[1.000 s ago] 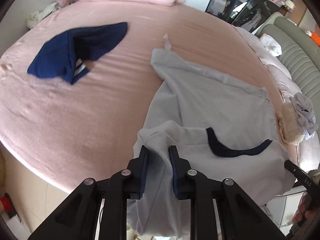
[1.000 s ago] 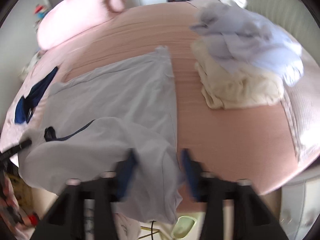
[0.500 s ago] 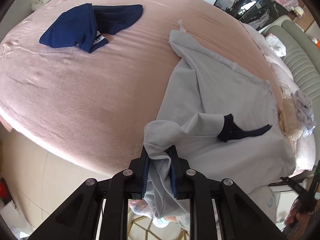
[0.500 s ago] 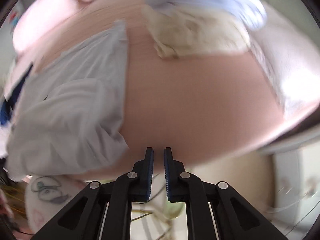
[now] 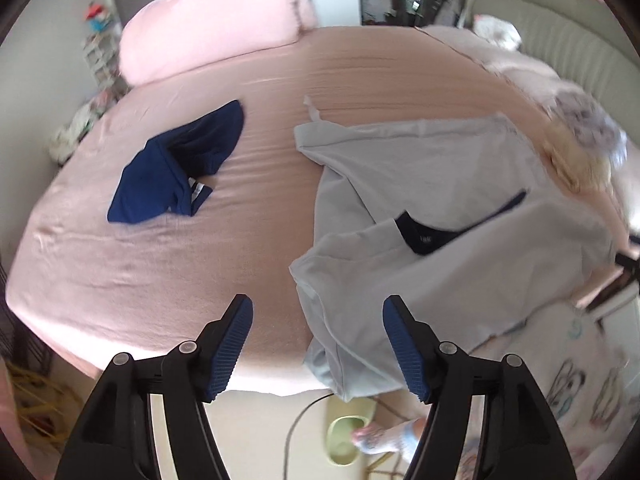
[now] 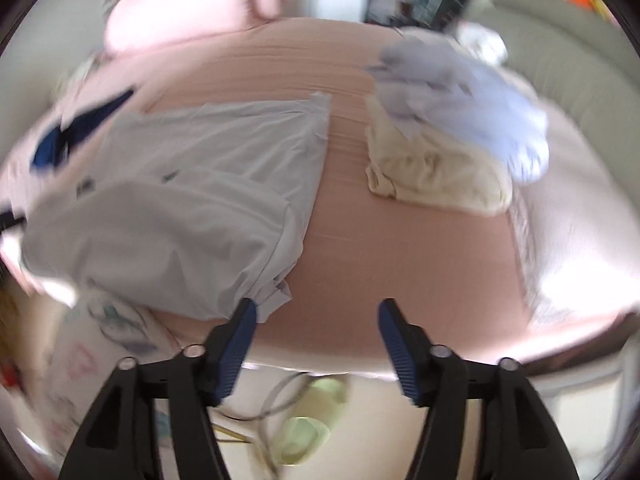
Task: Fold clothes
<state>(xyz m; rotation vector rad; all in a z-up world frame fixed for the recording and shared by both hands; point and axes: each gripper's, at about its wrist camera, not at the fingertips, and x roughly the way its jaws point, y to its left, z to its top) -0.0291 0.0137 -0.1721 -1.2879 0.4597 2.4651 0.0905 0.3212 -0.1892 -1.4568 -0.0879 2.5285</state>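
Over on the far left of the pink bed [image 5: 168, 264], one navy garment [image 5: 176, 172] lies crumpled and untouched, so that one looks to be waiting its turn. Moving right, the left gripper [image 5: 318, 346] hangs at the bed's near edge, jaws opening, nothing pinched between them; the grey shirt [image 5: 460, 184] spills past that edge just behind its fingertips. The shirt itself lies on the right half of the bed, one flap turned over, dark collar [image 5: 424, 236] showing, a corner drooping off the side: a first fold at best, by my reading, with smoothing and more folds to come. Right again, the right gripper [image 6: 314, 342] is opening too, empty, the shirt's bunched corner [image 6: 272, 294] just beside its left finger. Beyond it, toward the headboard side of the bed, one cream bundle [image 6: 432, 178] sits folded with one pale lilac garment [image 6: 472, 96] heaped loosely on top. Count: four garments, two grippers, one pink pillow [image 5: 212, 28].
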